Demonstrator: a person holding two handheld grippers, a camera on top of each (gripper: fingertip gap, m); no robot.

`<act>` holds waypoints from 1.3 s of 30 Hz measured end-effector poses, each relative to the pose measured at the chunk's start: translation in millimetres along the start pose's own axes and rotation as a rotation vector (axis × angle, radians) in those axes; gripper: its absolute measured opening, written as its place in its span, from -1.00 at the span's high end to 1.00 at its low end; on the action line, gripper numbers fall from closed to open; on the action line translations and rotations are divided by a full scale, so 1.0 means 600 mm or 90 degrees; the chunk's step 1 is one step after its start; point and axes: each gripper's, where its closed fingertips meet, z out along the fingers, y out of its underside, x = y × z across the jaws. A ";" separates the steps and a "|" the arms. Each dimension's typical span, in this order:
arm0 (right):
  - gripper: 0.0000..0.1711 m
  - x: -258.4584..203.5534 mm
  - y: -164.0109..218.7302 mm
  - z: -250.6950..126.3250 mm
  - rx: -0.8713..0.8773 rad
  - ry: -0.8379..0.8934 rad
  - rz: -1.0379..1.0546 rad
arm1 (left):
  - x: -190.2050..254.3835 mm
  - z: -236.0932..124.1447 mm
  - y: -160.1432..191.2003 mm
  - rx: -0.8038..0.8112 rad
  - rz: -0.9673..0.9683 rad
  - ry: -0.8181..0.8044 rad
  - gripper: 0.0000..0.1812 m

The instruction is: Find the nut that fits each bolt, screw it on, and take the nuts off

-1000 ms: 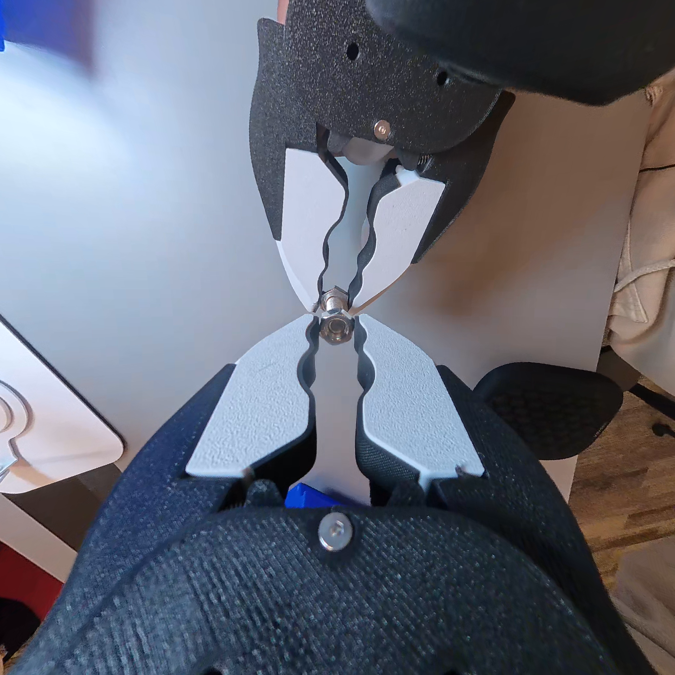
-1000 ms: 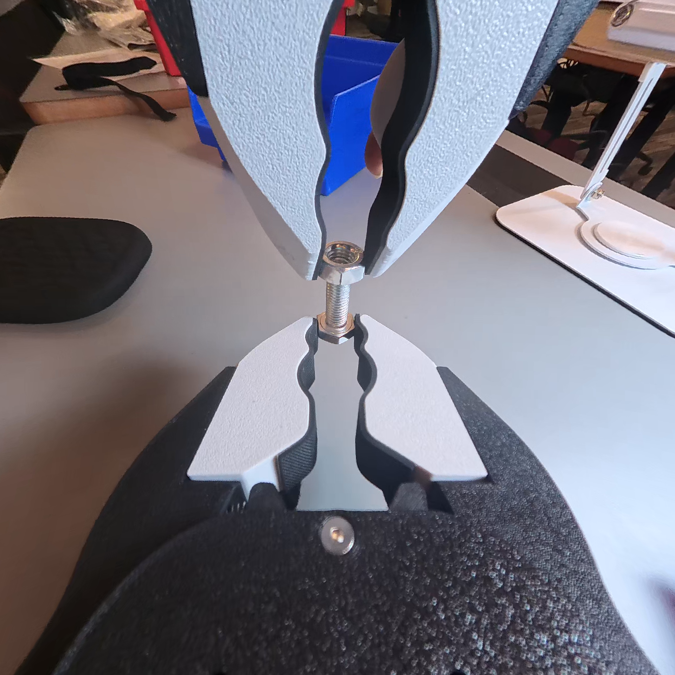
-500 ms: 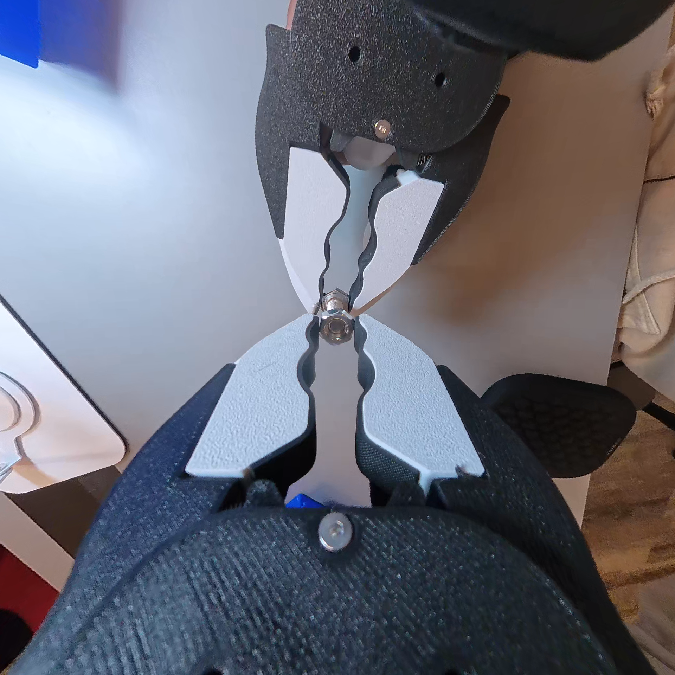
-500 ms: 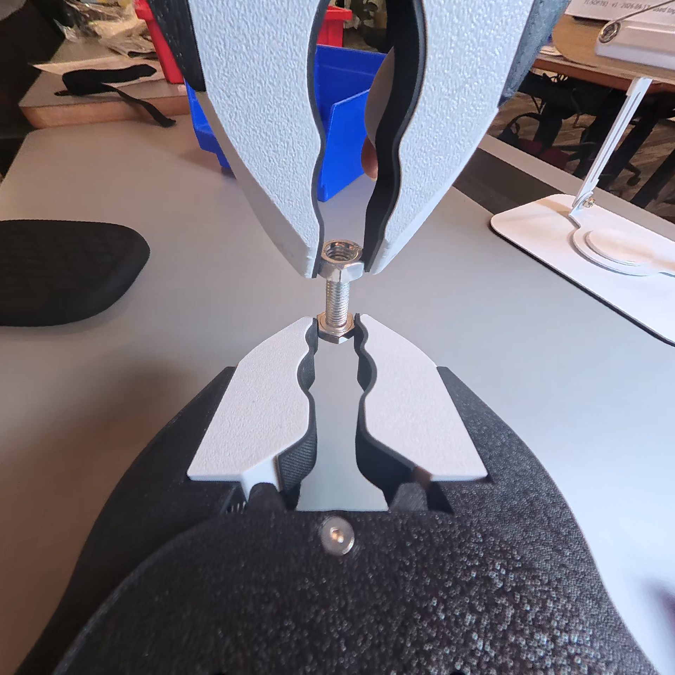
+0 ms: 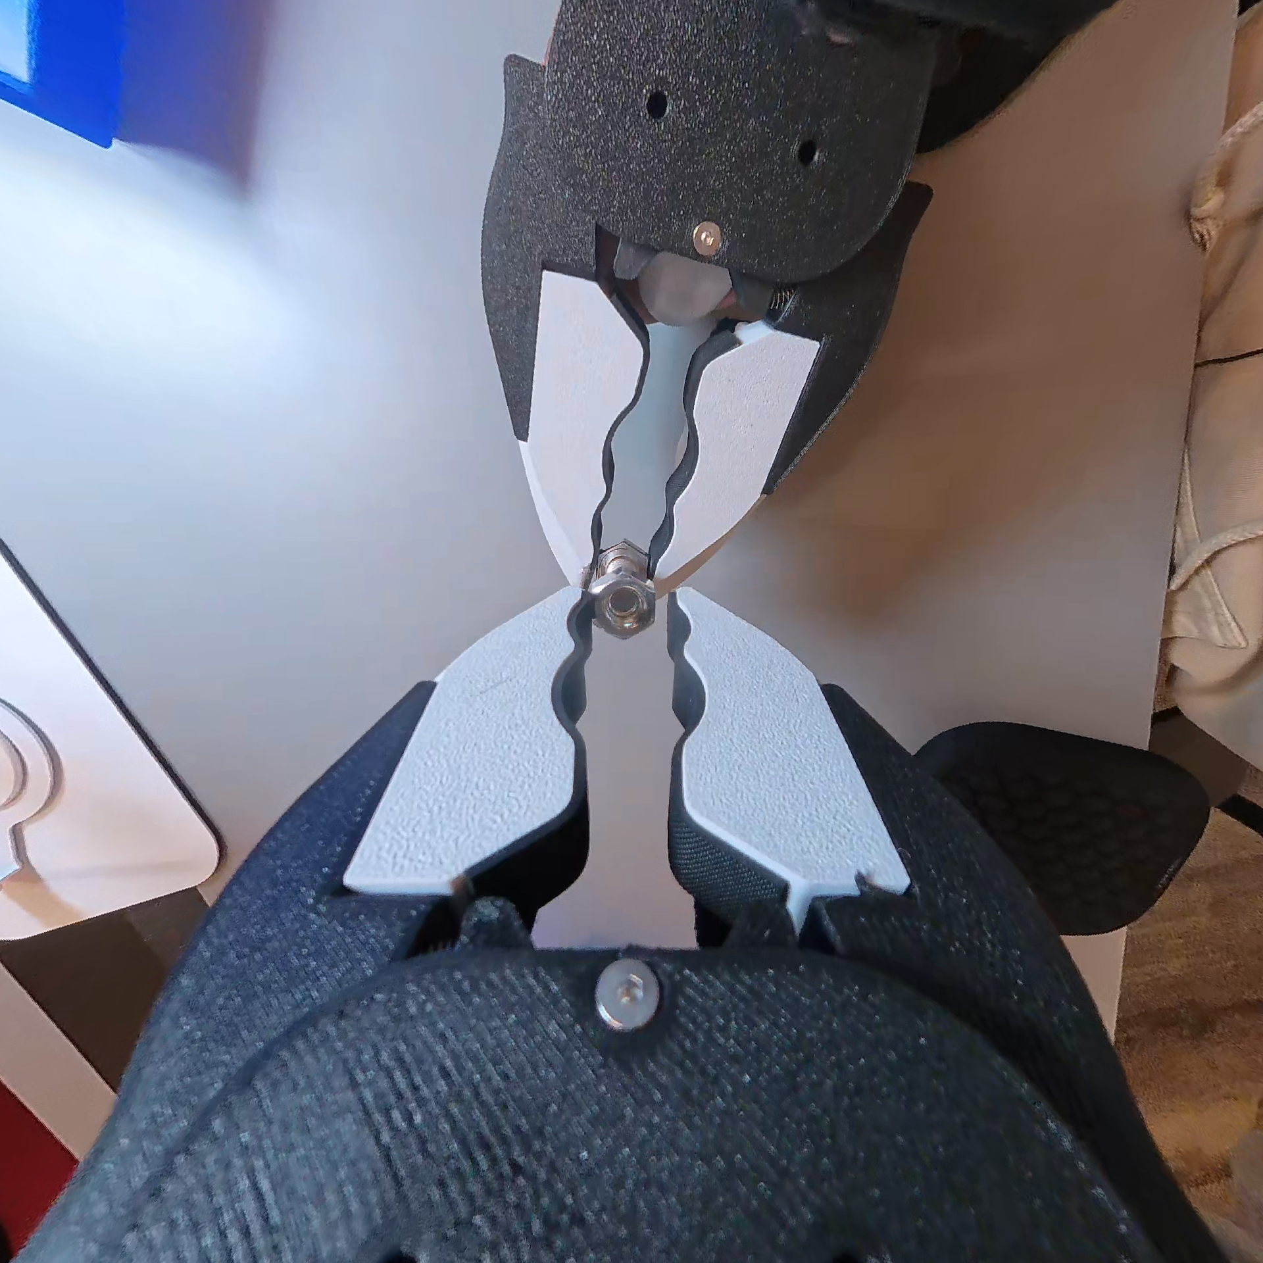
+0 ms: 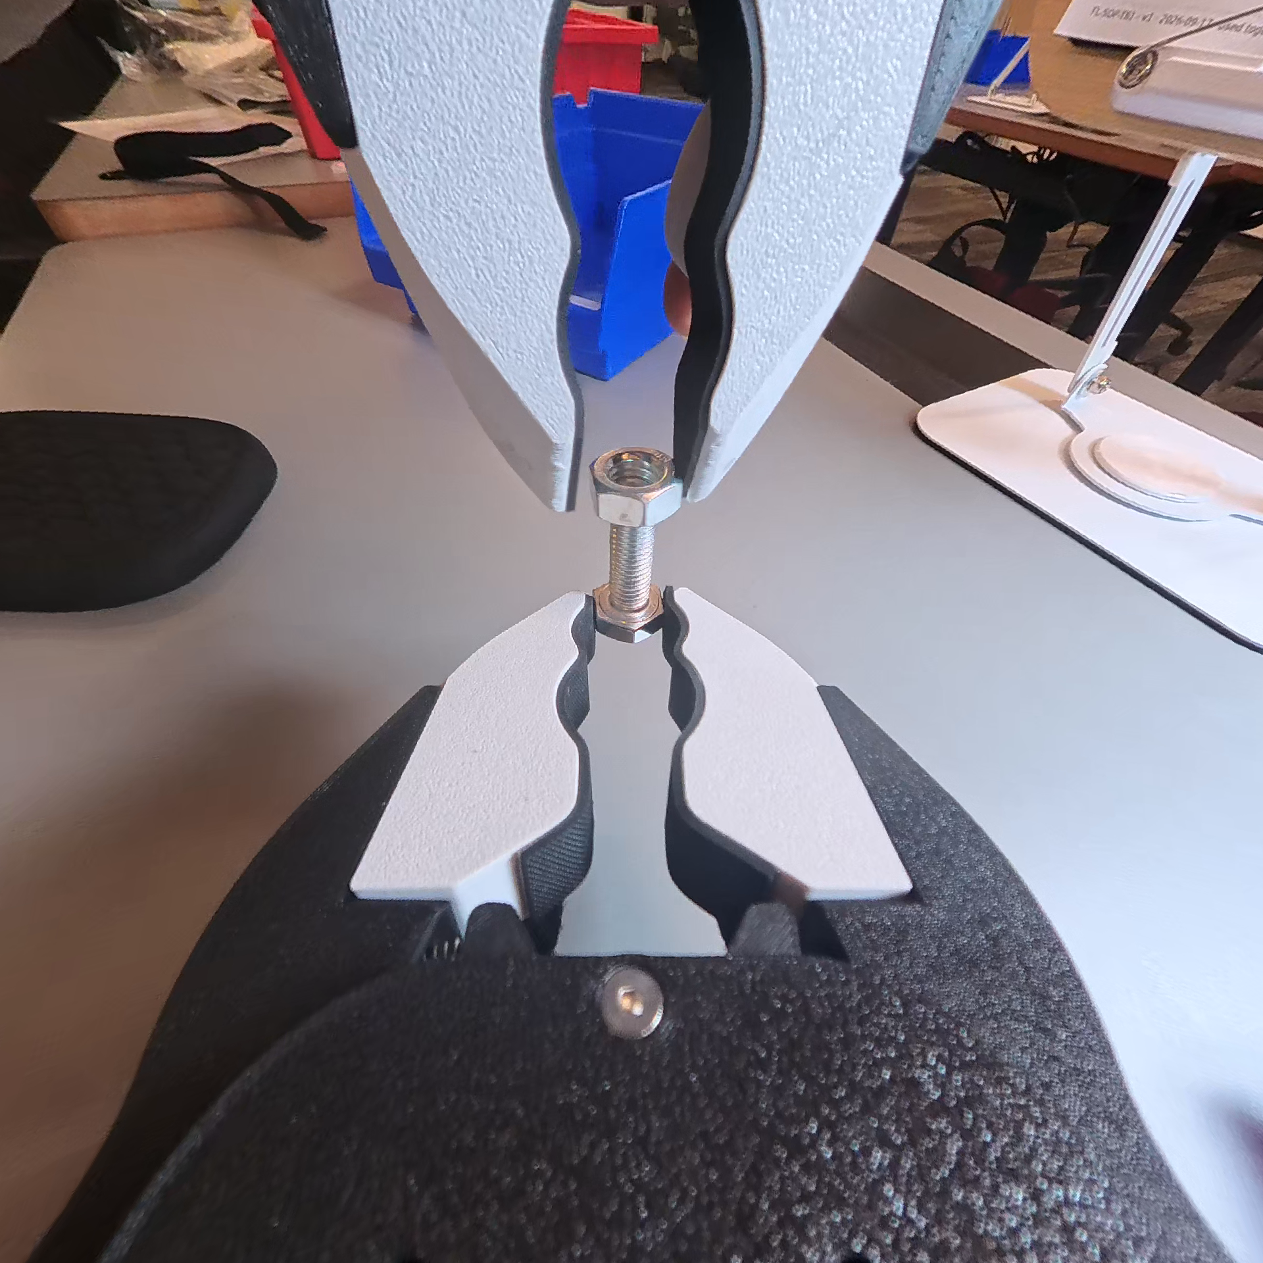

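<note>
Left wrist view shows the left claw (image 5: 625,605) nearly closed, pinching a shiny nut (image 5: 623,607) by its sides. The nut sits on the very tip of a bolt (image 6: 629,567). The right claw (image 6: 627,615) is nearly closed too and holds the bolt by its head. Both are up in the air over the grey surface (image 6: 273,683). Lots of bare thread shows between the nut and the head, so the nut is only a turn or so on. I cannot tell if it is going on or coming off. Either way, I think more twisting is left. Farther off are a blue bin (image 6: 615,205), a black pad (image 6: 102,506) and a white stand (image 6: 1025,444)
</note>
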 end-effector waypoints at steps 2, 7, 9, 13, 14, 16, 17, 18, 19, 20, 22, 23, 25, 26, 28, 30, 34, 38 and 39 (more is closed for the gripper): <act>0.78 0.001 0.000 0.000 0.001 0.000 0.002 | 0.000 -0.001 0.000 0.016 -0.002 -0.003 0.76; 0.78 0.001 0.004 0.002 -0.002 0.000 0.003 | 0.000 -0.002 0.003 0.047 -0.007 -0.005 0.74; 0.78 0.002 0.004 0.001 -0.002 0.001 0.005 | 0.001 -0.010 0.000 0.079 -0.008 -0.017 0.72; 0.78 0.007 -0.002 -0.005 0.010 0.003 0.011 | 0.008 -0.038 -0.018 0.244 -0.028 -0.053 0.70; 0.78 0.007 -0.002 -0.006 0.013 0.003 0.013 | 0.010 -0.046 -0.021 0.294 -0.040 -0.064 0.70; 0.78 0.007 -0.006 -0.007 0.022 0.002 0.014 | 0.005 -0.058 -0.020 0.392 -0.073 -0.109 0.70; 0.78 0.006 -0.009 -0.008 0.027 0.000 0.013 | 0.003 -0.060 -0.018 0.437 -0.092 -0.131 0.69; 0.78 0.004 -0.011 -0.009 0.032 -0.002 0.013 | 0.004 -0.060 -0.018 0.484 -0.110 -0.141 0.68; 0.78 0.001 -0.014 -0.009 0.038 -0.005 0.012 | 0.009 -0.056 -0.019 0.524 -0.129 -0.140 0.67; 0.78 -0.001 -0.017 -0.010 0.043 -0.008 0.010 | 0.011 -0.051 -0.019 0.553 -0.144 -0.146 0.66; 0.78 -0.007 -0.021 -0.010 0.051 -0.011 0.004 | 0.014 -0.044 -0.017 0.596 -0.156 -0.173 0.65; 0.78 -0.010 -0.023 -0.010 0.054 -0.014 0.002 | 0.012 -0.044 -0.018 0.616 -0.163 -0.185 0.65; 0.78 -0.015 -0.026 -0.009 0.061 -0.020 -0.004 | 0.008 -0.043 -0.017 0.625 -0.172 -0.201 0.66; 0.78 -0.017 -0.028 -0.009 0.064 -0.021 -0.009 | 0.007 -0.042 -0.017 0.625 -0.171 -0.202 0.66; 0.78 -0.019 -0.030 -0.009 0.068 -0.024 -0.012 | 0.013 -0.038 -0.021 0.620 -0.164 -0.189 0.68; 0.78 -0.021 -0.032 -0.010 0.074 -0.027 -0.013 | 0.013 -0.033 -0.022 0.615 -0.153 -0.201 0.72; 0.78 -0.028 -0.037 -0.014 0.090 -0.043 -0.018 | 0.018 -0.031 -0.024 0.628 -0.135 -0.210 0.79; 0.78 -0.051 -0.044 -0.019 0.112 -0.089 -0.047 | 0.041 -0.038 -0.024 0.670 -0.103 -0.149 0.79; 0.78 -0.059 -0.047 -0.021 0.121 -0.109 -0.052 | 0.049 -0.041 -0.024 0.685 -0.091 -0.132 0.79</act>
